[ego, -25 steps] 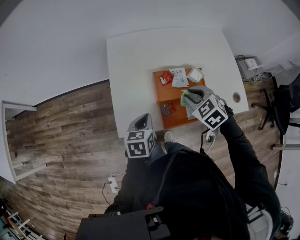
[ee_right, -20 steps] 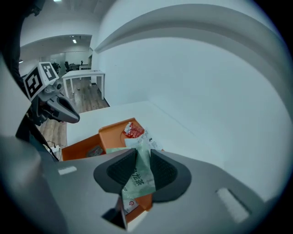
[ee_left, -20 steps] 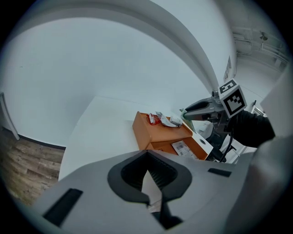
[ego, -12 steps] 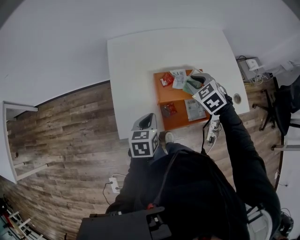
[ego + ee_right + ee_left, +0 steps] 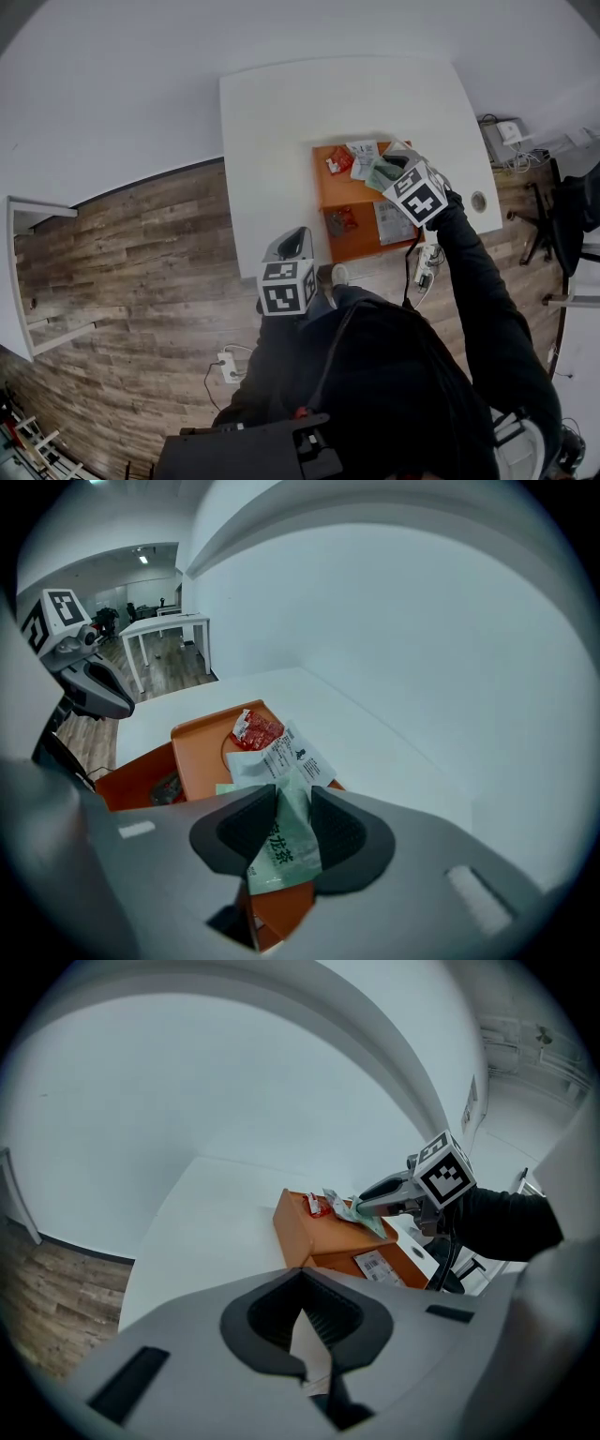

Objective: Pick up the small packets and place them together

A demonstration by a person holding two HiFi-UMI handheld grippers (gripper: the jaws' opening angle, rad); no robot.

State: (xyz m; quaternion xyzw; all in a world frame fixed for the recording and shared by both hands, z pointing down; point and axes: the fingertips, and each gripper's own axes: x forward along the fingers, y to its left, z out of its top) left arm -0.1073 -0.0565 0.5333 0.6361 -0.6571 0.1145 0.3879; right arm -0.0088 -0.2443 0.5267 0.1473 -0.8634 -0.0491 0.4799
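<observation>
I could read very little. The green packet (image 5: 282, 851) carried dark Chinese-style characters, too soft for me to make out. The white packet (image 5: 286, 755) showed fine print and a small dark emblem, both unreadable. A white barcode label (image 5: 379, 1267) sat on the orange box (image 5: 323, 1232), its digits too small.

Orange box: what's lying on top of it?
Red foil packet, white printed packet, dark packet. A green packet covers part of the white one.

green packet (image 5: 281, 846) partly covered, white packet's (image 5: 281, 757) print unreadable
</observation>
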